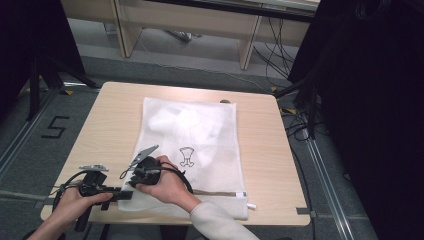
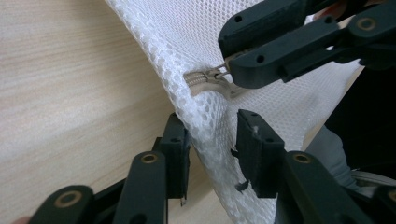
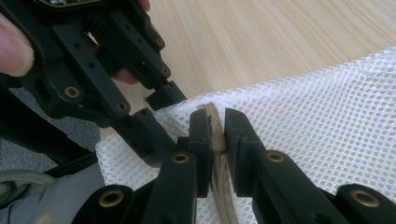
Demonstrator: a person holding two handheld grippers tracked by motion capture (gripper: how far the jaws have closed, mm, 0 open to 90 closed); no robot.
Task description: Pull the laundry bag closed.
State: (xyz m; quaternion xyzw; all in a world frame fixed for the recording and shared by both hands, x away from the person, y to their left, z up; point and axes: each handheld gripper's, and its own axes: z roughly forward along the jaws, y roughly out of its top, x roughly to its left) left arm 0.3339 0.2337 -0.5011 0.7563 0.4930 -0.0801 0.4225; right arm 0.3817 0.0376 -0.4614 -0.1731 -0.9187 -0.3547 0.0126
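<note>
Where the white honeycomb-mesh laundry bag lay flat on the pale woodgrain table, its seven-o'clock corner was lifted; the left gripper pinched bunched mesh there, and the right gripper clamped the beige zipper pull.

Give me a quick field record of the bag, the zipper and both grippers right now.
bag: white mesh laundry bag lying flat on the wooden table, white items inside
zipper: beige zipper along the bag's near edge
left gripper: jaws around the bag's near left corner
right gripper: shut on the zipper pull
both grippers: close together at that corner
</note>
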